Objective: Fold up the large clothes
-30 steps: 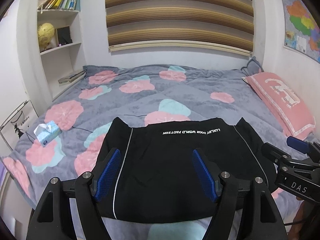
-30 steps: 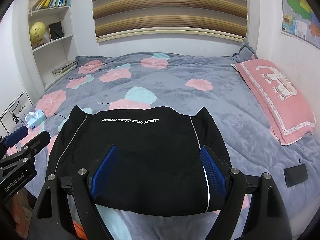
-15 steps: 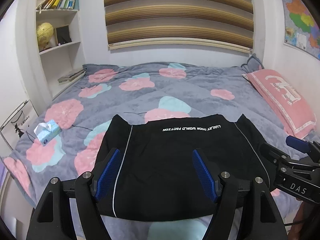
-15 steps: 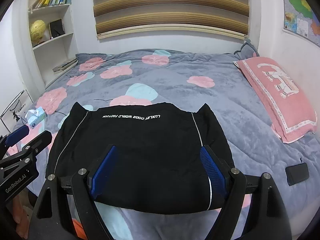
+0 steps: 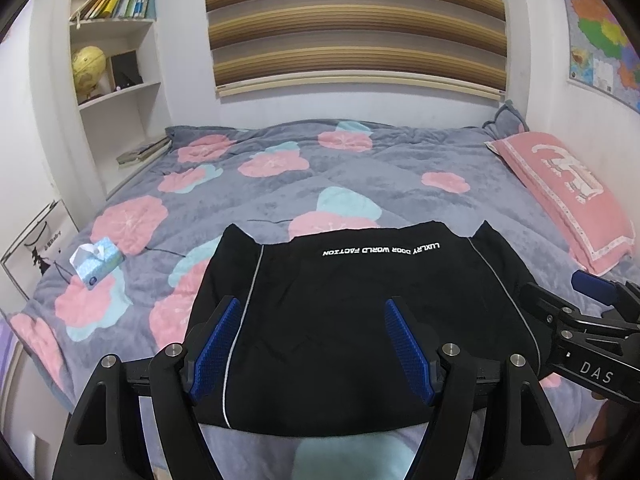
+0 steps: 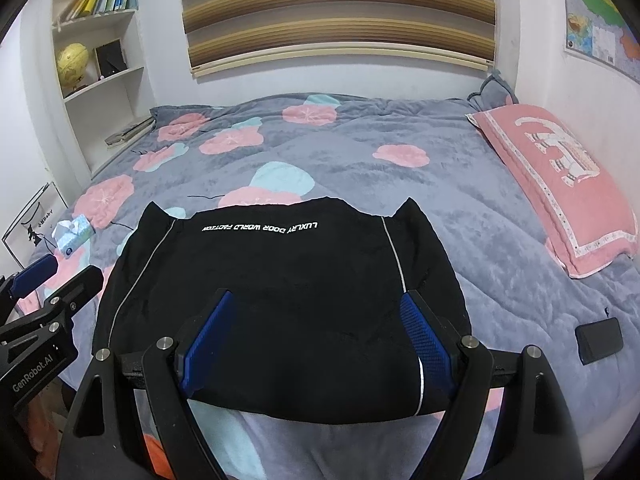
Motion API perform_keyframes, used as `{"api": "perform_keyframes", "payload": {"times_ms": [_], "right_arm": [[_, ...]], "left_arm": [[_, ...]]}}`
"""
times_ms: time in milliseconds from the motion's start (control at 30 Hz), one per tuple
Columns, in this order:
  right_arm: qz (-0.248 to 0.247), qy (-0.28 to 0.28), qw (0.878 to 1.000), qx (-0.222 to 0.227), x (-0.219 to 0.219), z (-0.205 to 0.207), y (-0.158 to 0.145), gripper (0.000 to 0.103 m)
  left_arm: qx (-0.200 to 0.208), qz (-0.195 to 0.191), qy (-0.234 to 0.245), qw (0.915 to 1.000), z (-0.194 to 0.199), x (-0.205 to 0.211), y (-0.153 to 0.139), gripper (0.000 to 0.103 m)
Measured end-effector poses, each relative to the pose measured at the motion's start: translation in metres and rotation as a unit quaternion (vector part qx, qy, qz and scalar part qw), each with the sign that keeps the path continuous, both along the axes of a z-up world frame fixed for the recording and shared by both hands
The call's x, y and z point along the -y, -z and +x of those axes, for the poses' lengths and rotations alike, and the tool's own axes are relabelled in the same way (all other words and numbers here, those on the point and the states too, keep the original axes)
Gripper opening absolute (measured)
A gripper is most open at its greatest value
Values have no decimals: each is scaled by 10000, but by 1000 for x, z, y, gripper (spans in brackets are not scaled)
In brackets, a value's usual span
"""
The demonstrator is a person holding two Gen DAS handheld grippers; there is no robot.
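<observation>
Black jacket (image 5: pixel 352 320) folded flat on the near part of the bed (image 5: pixel 360 168), white lettering toward the far edge, a tissue pack (image 5: pixel 98 262) well off to its left and a pink pillow (image 5: pixel 560 196) at the right. Left gripper (image 5: pixel 312 344) above the jacket's near half, fingers (image 5: pixel 216 344) spread wide, pinching nothing. Right gripper (image 6: pixel 316 336) likewise above the jacket, fingers (image 6: pixel 424 336) spread and empty.
</observation>
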State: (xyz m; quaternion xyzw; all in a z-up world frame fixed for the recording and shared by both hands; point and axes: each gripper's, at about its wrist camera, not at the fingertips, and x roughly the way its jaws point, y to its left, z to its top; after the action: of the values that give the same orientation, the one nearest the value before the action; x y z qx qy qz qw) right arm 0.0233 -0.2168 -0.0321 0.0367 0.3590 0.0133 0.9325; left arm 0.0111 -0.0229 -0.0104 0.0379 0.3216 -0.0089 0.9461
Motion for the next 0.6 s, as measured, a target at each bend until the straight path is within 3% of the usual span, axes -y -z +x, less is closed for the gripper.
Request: {"api": "perform_keyframes", "payload": {"times_ms": [600], "right_arm": [[29, 1, 10000, -45, -4, -2, 3, 87]], "left_arm": [[127, 286, -191, 9993, -3, 4, 1, 75]]}}
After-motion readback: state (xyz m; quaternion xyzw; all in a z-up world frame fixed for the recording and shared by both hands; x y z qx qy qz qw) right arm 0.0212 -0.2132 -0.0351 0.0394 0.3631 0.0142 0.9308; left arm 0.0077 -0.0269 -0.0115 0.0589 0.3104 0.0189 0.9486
